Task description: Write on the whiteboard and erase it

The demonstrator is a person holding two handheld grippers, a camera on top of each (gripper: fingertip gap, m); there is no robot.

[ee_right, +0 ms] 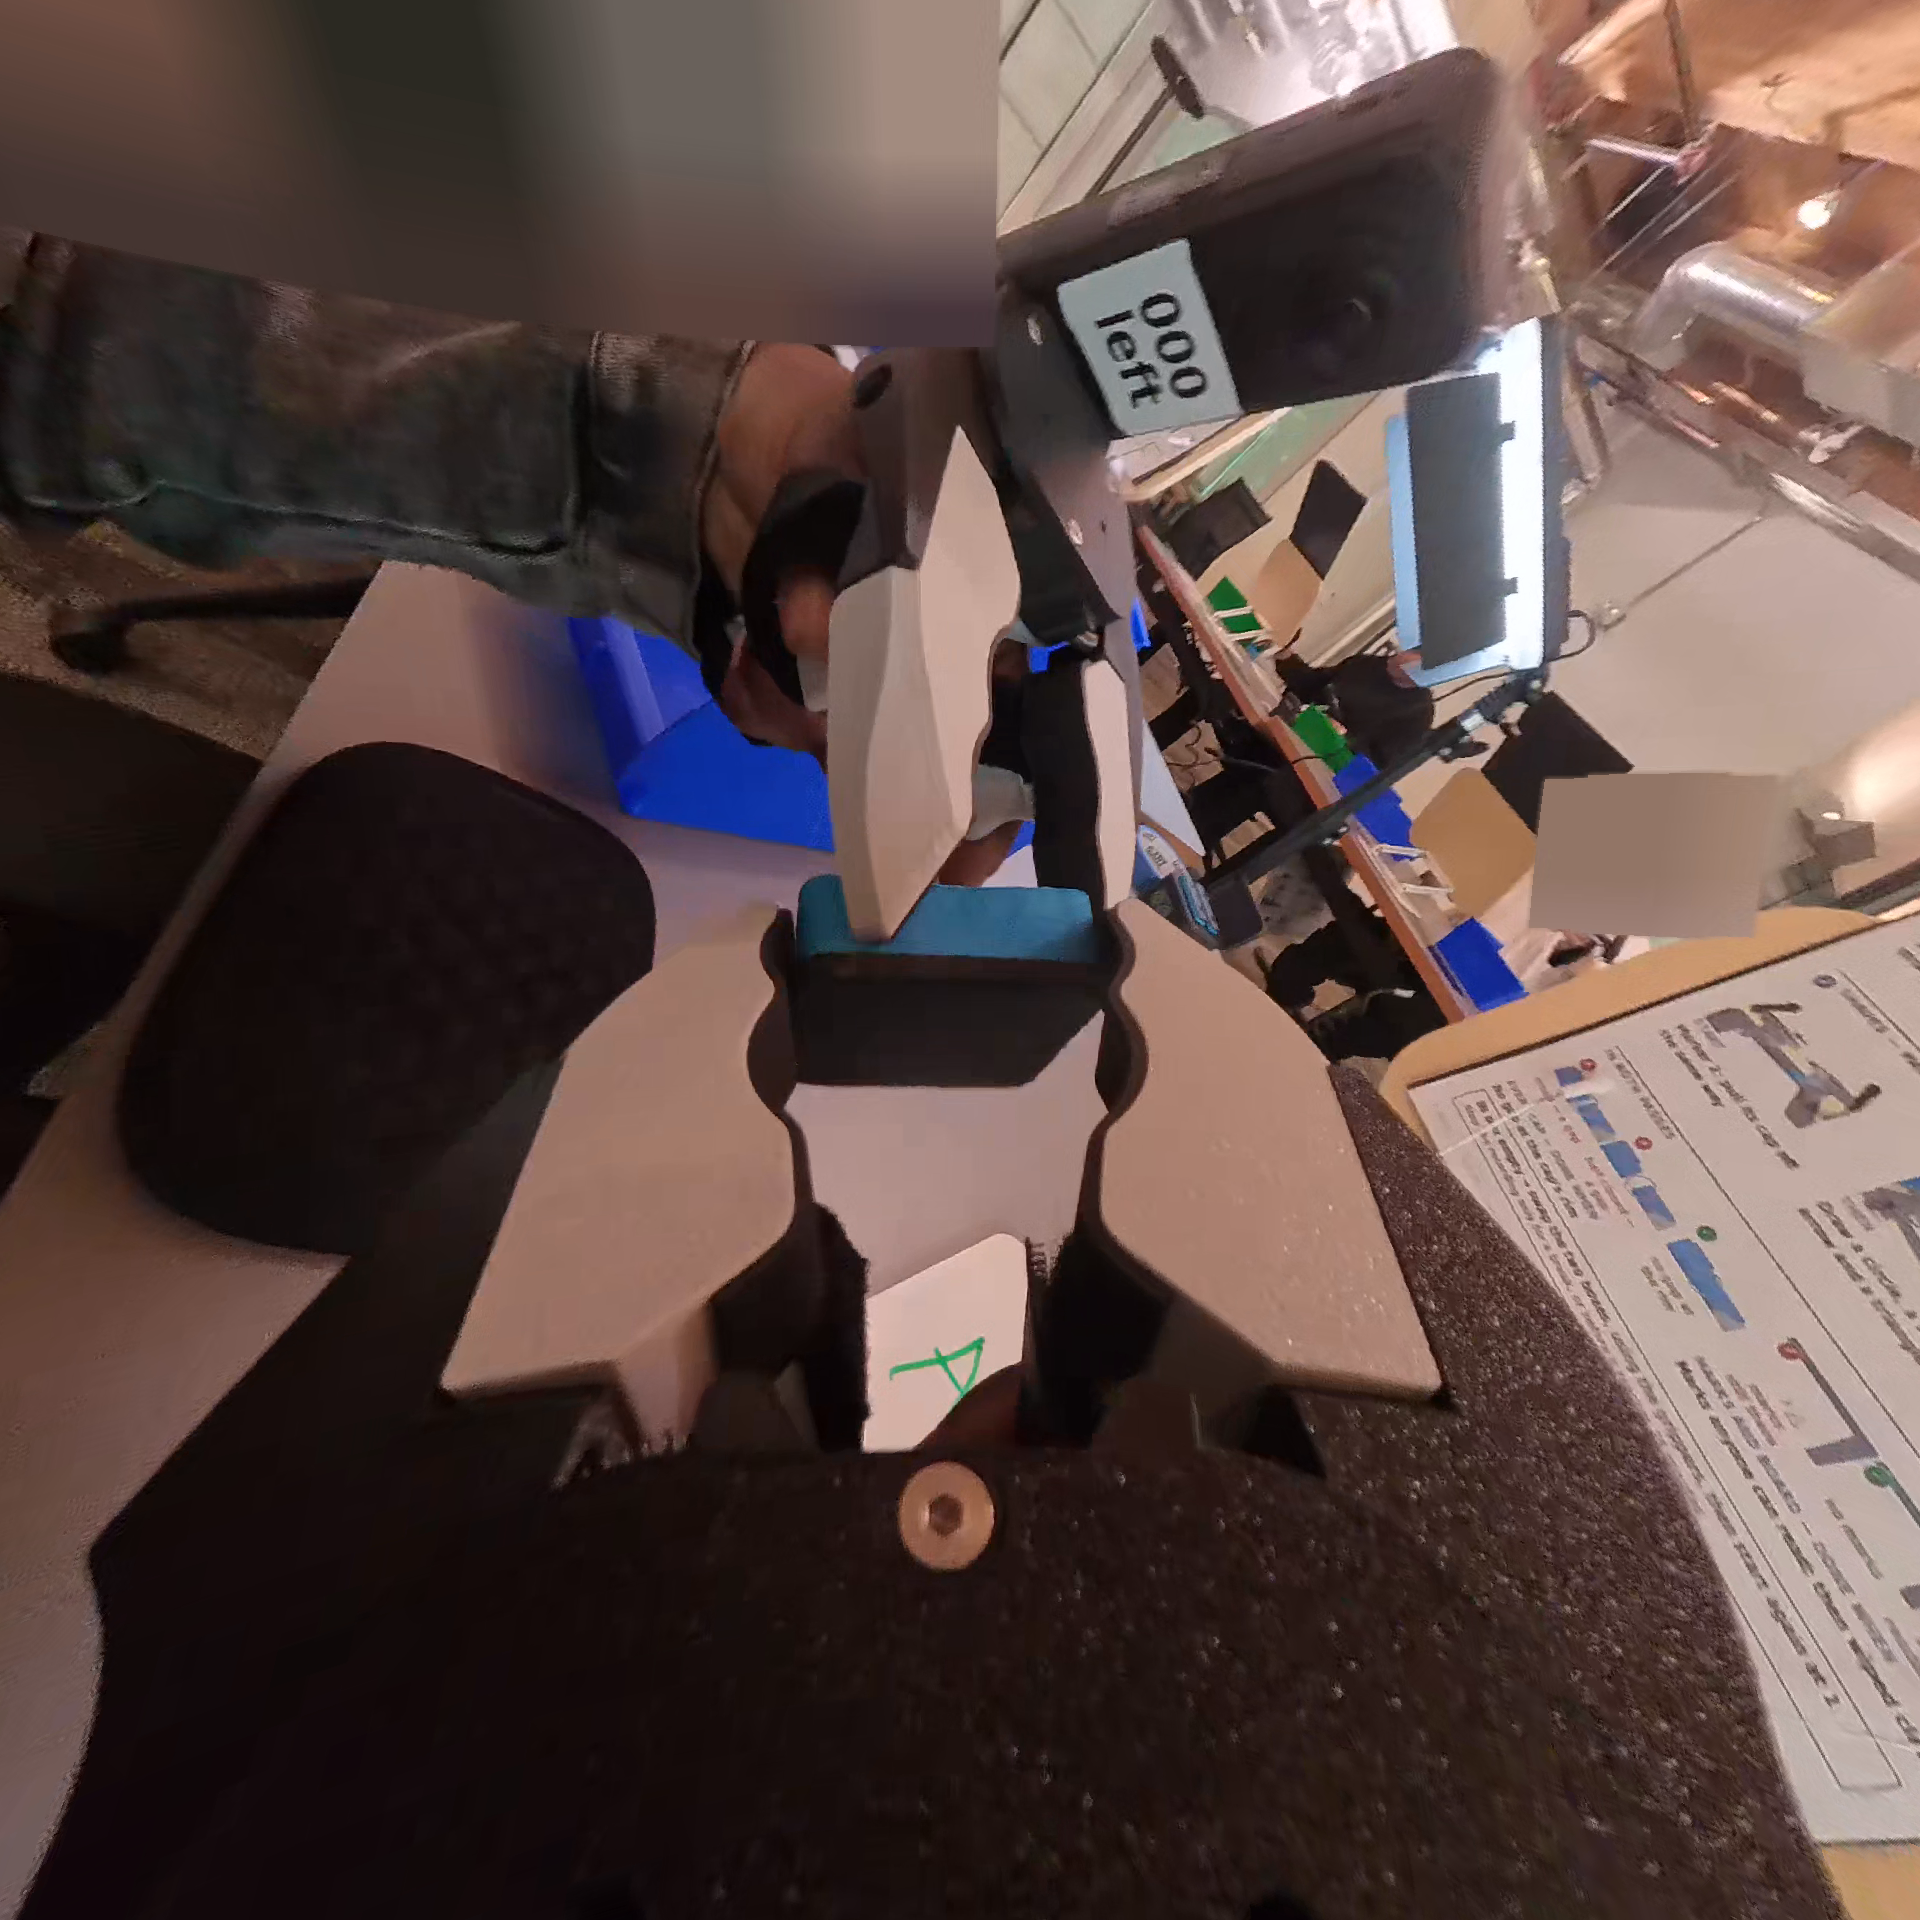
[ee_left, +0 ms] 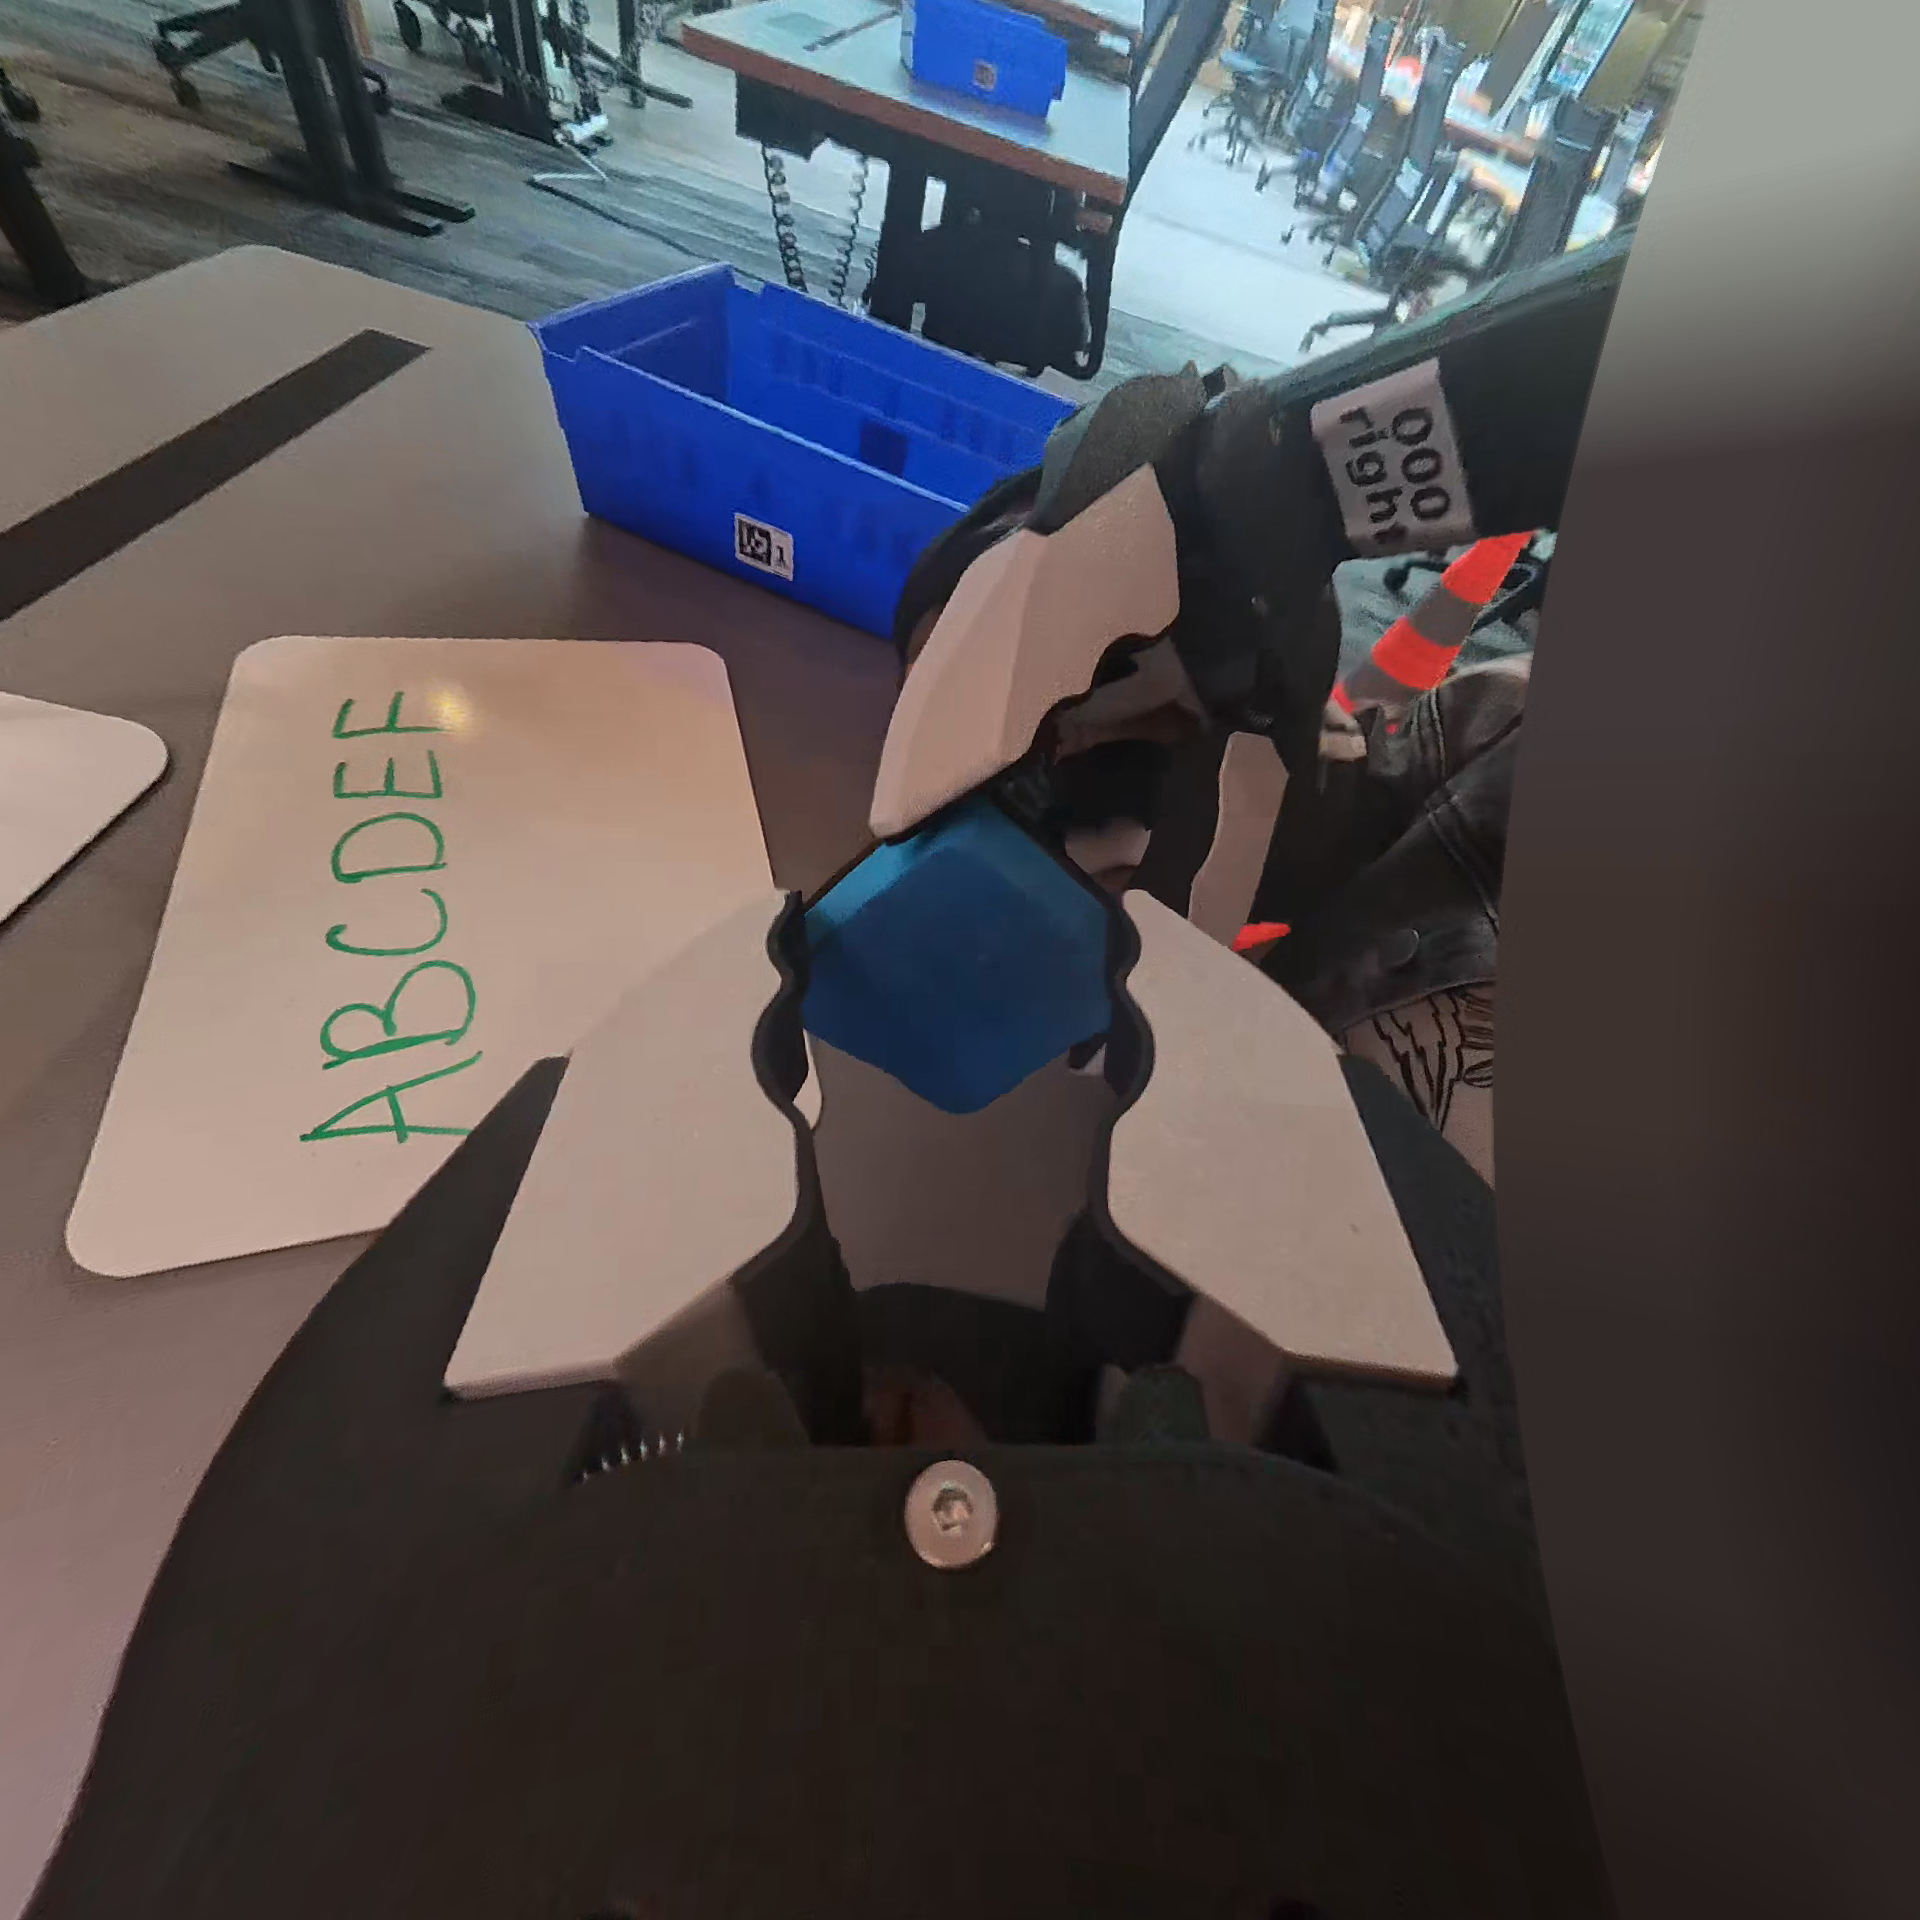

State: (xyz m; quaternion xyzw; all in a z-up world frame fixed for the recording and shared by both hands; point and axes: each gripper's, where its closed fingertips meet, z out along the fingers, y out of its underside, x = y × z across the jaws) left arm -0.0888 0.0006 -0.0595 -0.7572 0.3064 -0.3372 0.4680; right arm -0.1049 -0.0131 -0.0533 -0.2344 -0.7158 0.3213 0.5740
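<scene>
Both grippers met in mid-air over the bench (ee_left: 436, 499), sharing one blue eraser (ee_left: 951, 977). The left gripper (ee_left: 951, 997) had its fingers closed on the eraser's sides, the blue back facing its camera. From the other side, the right gripper (ee_right: 945, 997) gripped the same eraser, its black felt face turned toward that camera. In the left view, the right gripper's fingers reached down onto the eraser from above and behind. It looked like a handover, with the two holding together so the eraser would not drop while it changed sides.

The whiteboard (ee_left: 582, 831) lay flat on the bench, left of the grippers and below them, with green writing (ee_left: 390, 925) along its length, so writing seemed done and erasing not yet begun. A blue bin (ee_left: 727, 457) stood behind the whiteboard, near the bench's far edge. A second white board's corner (ee_left: 73, 779) showed farther left. Beside the right gripper lay a printed sheet (ee_right: 1714, 1351).
</scene>
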